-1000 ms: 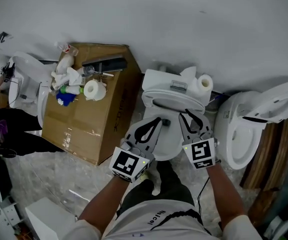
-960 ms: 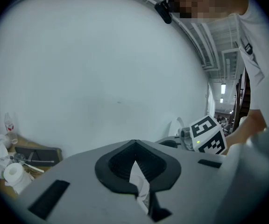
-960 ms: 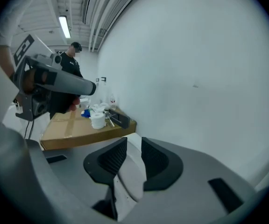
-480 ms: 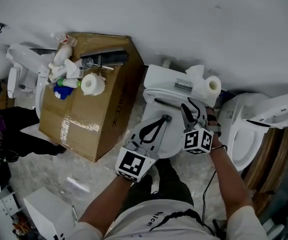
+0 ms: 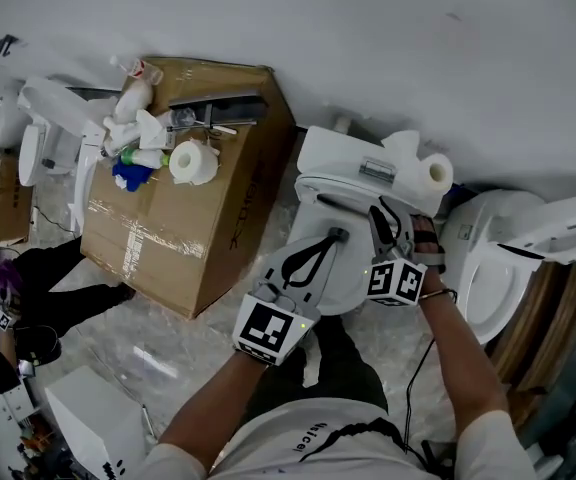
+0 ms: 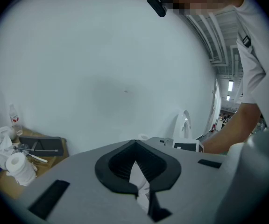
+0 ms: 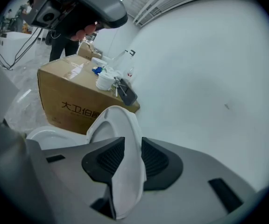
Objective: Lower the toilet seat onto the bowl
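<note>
White toilet seat [image 7: 120, 139] stands tilted over the bowl [image 7: 46, 135], its rim pinched in the right tongs [image 5: 388, 214], whose jaws have just been opening. Left tongs [image 5: 337, 237] closed, nothing held. Bowl interior hidden.

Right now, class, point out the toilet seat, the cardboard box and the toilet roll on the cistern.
toilet seat [image 7: 127, 171], right gripper view, its white rim.
cardboard box [image 5: 163, 243], head view, bare taped face.
toilet roll on the cistern [image 5: 434, 176], head view, its round end.
</note>
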The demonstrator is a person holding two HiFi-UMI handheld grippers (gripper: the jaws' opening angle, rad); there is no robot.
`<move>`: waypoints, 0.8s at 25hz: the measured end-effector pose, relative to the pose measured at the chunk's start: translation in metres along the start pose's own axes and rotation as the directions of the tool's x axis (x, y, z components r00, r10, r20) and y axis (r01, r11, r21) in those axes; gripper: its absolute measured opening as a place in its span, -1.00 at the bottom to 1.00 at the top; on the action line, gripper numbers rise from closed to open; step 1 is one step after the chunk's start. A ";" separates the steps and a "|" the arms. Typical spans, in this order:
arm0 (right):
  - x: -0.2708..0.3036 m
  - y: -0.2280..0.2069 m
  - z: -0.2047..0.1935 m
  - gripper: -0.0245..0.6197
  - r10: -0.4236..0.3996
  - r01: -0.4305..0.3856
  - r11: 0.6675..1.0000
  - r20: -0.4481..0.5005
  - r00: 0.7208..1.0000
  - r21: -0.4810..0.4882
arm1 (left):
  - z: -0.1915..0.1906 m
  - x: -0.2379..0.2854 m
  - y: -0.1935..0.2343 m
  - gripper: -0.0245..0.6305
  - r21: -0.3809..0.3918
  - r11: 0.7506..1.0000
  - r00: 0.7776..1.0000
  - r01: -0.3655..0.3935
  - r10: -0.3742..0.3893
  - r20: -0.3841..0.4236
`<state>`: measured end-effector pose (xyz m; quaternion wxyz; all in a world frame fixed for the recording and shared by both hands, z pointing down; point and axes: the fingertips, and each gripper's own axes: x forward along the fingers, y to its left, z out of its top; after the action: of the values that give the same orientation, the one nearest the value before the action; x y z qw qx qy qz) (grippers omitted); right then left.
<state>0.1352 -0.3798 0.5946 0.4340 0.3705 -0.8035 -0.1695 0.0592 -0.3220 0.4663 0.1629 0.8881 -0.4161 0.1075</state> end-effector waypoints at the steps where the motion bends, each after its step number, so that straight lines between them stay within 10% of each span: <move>1: 0.000 0.001 -0.001 -0.55 -0.002 0.002 1.000 -0.005 1.000 -0.009 | 0.000 -0.001 0.000 -0.90 -0.003 1.000 1.000 -0.001 0.001 -0.001; 11: 0.000 -0.003 -0.003 -0.73 -0.022 0.021 1.000 -0.032 0.999 -0.016 | 0.002 -0.008 -0.004 -0.90 -0.001 1.000 1.000 0.005 -0.005 0.012; 20: -0.026 0.035 0.005 -0.75 0.192 -0.190 0.976 -0.014 0.981 0.105 | -0.001 -0.021 -0.006 -0.90 -0.006 1.000 1.000 -0.003 0.003 0.013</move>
<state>0.1240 -0.3370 0.5976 0.4381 0.3156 -0.8378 -0.0808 0.0506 -0.3030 0.4586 0.1629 0.8877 -0.4187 0.1007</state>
